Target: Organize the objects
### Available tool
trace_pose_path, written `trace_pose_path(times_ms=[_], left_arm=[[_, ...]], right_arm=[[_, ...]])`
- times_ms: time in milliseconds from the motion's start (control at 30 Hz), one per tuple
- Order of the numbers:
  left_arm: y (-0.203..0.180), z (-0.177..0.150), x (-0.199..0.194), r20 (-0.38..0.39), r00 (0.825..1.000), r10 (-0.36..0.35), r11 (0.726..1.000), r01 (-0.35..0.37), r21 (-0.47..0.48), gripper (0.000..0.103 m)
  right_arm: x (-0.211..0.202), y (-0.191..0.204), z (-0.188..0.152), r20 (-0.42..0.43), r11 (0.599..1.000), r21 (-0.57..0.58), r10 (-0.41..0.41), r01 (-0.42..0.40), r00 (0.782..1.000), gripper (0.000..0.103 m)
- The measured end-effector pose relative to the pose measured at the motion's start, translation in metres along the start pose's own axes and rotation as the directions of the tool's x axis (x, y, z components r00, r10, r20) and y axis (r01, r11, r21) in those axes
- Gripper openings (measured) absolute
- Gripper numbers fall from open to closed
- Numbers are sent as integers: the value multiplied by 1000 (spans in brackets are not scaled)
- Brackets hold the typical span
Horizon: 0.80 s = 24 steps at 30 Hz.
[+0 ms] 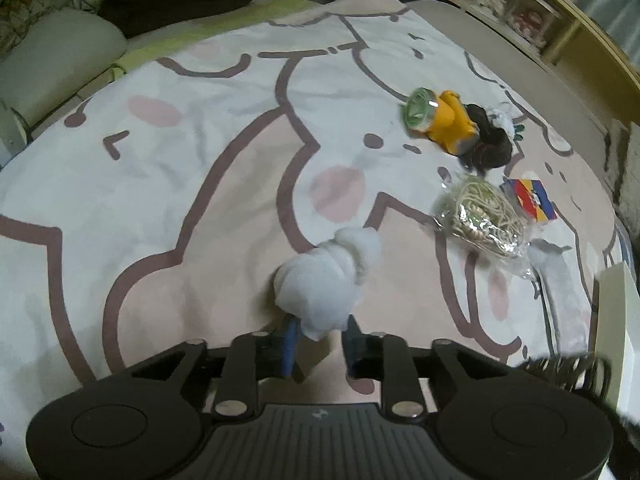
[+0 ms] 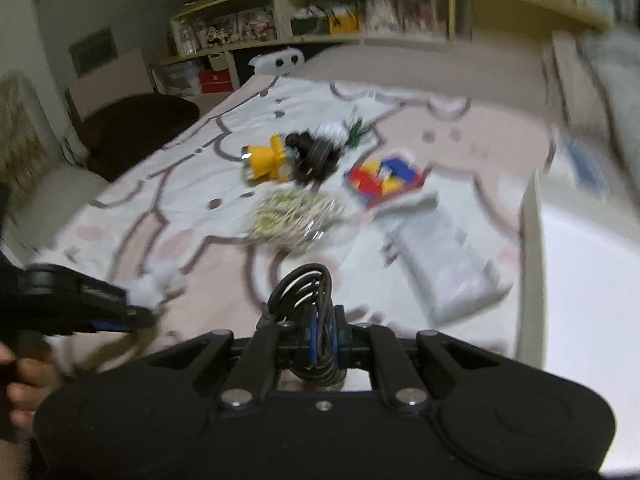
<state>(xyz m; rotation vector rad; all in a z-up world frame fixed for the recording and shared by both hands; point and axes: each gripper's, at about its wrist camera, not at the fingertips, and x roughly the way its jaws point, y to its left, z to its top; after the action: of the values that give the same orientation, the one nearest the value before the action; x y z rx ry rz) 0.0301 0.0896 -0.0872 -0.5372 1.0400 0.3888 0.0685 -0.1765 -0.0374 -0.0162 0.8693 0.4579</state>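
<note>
Left tool clamps white fluff, right tool clamps black cable coil; no writing legible.

Left hand-held gripper and right hand-held gripper both angled downward, each clamped on something.

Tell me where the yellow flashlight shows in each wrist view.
Left wrist: yellow flashlight upper right, lying on the blanket beside a dark bundle.
Right wrist: yellow flashlight centre, left of the middle, blurred.
Shared landmark: the bag of beige cord, just nearer the camera than the flashlight in both.
</note>
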Motion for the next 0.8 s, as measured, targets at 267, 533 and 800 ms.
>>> trace_pose_path(times_ms=[267,533,800], left_arm=[[-10,5,1,36,999,-1,1000,0,23,45],[-14,8,7,28,999,31,998,-32,56,46],[-6,2,-3,18,997,70,996,-71,57,85]], right_arm=[[16,-34,-12,-127,906,316,335,-282,934,8],[41,-55,-15,-210,932,310,260,-188,943,15],[34,-50,-11,-200,988,149,68,-39,977,48]])
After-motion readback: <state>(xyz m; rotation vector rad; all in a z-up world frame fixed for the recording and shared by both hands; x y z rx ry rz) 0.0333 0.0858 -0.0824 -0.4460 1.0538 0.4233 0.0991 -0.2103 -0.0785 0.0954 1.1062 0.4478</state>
